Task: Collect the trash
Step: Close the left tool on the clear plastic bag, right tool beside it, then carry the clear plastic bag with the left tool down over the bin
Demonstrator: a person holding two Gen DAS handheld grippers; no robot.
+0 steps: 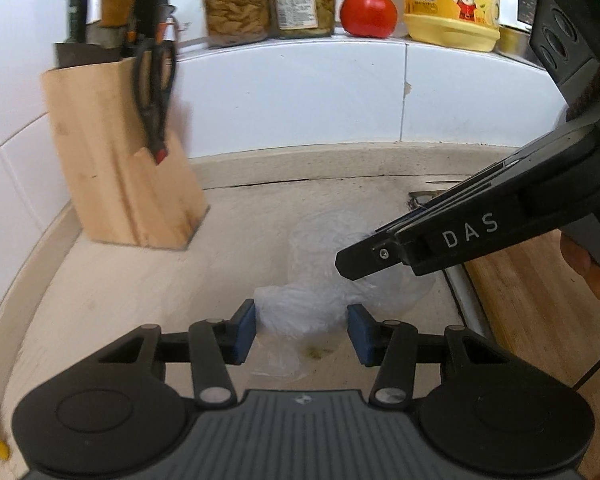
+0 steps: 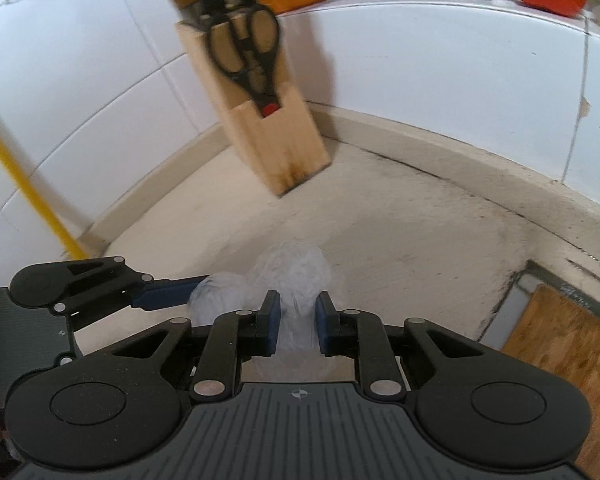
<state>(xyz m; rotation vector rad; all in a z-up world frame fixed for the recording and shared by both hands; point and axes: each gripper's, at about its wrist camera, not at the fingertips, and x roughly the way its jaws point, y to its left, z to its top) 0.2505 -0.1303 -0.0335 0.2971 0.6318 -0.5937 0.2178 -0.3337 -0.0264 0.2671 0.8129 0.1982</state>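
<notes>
1. The left gripper (image 1: 302, 330) has its blue pads pressed on either side of a crumpled clear plastic bag (image 1: 324, 280), gripping one bunched end of it.
2. The right gripper (image 2: 298, 322) is clamped on another part of the same plastic bag (image 2: 296, 280), its pads squeezing the film into a narrow neck.
3. In the left wrist view the right gripper comes in from 3 o'clock, its black tip lying over the bag.
4. In the right wrist view the left gripper reaches in from 9 o'clock, one blue finger (image 2: 168, 294) touching the bag's side.
5. The bag sits just above a pale, stained countertop (image 1: 120, 280); whether its lower edge touches the surface cannot be told.
6. A wooden knife block (image 1: 116, 152) stands at 10 o'clock in the left wrist view, with black scissors (image 1: 156, 92) in its front slot.
7. On the white tiled ledge at 12 o'clock stand two jars (image 1: 236, 4), a red tomato (image 1: 368, 12) and a yellow bottle (image 1: 452, 4).
8. A wooden board (image 2: 564, 344) lies at 4 o'clock in the right wrist view.
</notes>
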